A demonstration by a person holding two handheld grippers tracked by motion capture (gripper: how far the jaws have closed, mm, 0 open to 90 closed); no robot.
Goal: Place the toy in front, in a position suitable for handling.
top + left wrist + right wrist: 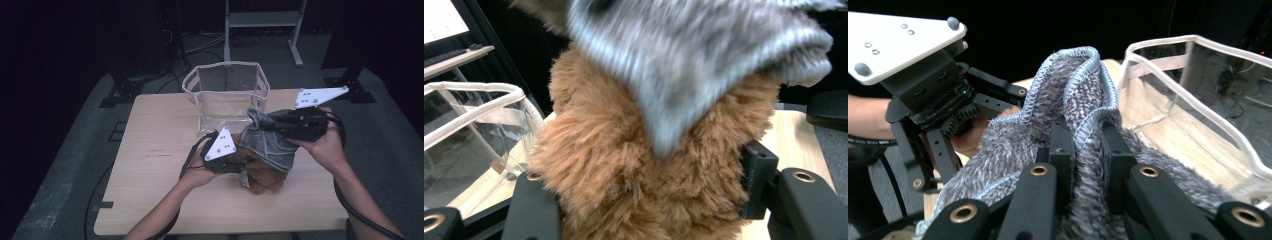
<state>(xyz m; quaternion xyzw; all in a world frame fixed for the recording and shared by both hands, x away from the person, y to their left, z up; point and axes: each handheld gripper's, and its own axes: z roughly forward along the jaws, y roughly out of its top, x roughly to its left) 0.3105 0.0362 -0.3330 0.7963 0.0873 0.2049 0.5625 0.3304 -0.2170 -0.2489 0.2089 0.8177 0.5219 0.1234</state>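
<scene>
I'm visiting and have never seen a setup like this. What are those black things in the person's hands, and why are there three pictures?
There is no robot here: a person holds a hand-operated gripper in each hand. The high view looks down on the wooden table. The other two pictures come from small cameras riding on each gripper, looking along its black fingers.

The left gripper squeezes a brown furry plush toy between its fingers. The right gripper pinches a fold of a grey knitted cloth, which drapes over the toy. Behind them on the table stands a clear plastic pouch with white trim, open at the top.
</scene>
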